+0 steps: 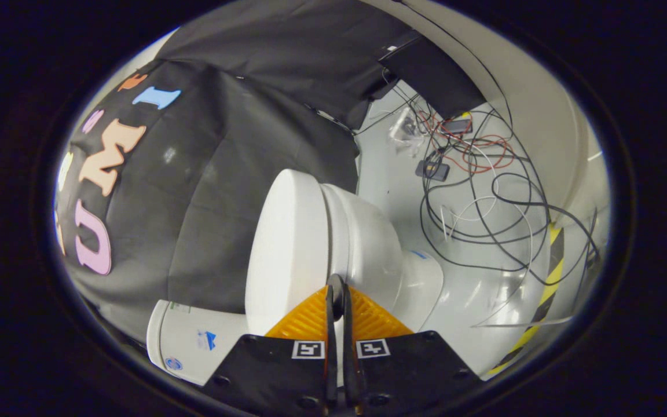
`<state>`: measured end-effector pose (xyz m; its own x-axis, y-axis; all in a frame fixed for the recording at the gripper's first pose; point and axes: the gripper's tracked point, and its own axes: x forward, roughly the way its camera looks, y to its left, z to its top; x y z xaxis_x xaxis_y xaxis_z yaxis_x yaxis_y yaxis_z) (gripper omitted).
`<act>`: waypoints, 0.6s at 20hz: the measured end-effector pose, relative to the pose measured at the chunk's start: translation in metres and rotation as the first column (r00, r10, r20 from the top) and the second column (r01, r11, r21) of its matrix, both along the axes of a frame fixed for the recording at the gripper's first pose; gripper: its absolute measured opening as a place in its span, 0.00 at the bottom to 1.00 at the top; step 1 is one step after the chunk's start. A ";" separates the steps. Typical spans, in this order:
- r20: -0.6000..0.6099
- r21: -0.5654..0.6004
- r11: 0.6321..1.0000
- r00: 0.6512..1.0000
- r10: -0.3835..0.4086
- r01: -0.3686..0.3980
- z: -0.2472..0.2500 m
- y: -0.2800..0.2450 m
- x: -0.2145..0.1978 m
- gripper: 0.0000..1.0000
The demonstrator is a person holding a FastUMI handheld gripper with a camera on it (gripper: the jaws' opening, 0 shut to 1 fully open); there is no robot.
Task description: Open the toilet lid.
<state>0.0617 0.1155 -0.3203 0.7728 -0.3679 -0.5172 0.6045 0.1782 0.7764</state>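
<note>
Here the view is rolled sideways, so the toilet [333, 243] appears tipped over, with the tank [194, 341] beside the fingers and the bowl [380, 243] extending away from them. The toilet serves as the landmark for all positions below.

The gripper [336, 301] sits at the front edge of the toilet lid [287, 243]. Its two fingers are drawn almost together, leaving only a thin slit between them. The lid's rim runs straight into that slit, at the seam between lid and bowl. Whether both fingers actually press on the rim cannot be told, since the tips hide the contact.

The toilet lid is a broad, flat white panel. It lies close against the bowl along most of its length, with a narrow shadowed line separating the two. How far the lid is raised cannot be judged from this angle.

Behind the toilet, on the lid's side, hangs the black cloth wall [212, 191] of the booth. On the bowl's side lies a pale, glossy floor [484, 289]. A loose tangle of dark, white and red cables [484, 191] is spread over that floor, well apart from the bowl. Two small dark devices [432, 169] lie among the cables. A strip of yellow-and-black hazard tape [550, 272] runs along the floor beyond the cables, farther from the toilet.
</note>
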 end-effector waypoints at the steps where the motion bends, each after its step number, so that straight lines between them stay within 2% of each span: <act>1: 0.001 -0.018 1.000 1.000 0.014 -0.014 0.009 0.002 0.000 0.06; 4: -0.007 -0.111 0.992 0.998 0.058 -0.059 0.042 0.004 0.004 0.06; 7: -0.005 -0.223 0.969 0.995 0.104 -0.103 0.084 0.014 0.010 0.06; 9: 0.009 -0.302 0.944 0.990 0.143 -0.134 0.118 0.026 0.016 0.06; 12: -0.001 -0.427 0.882 0.976 0.219 -0.199 0.166 0.053 0.030 0.06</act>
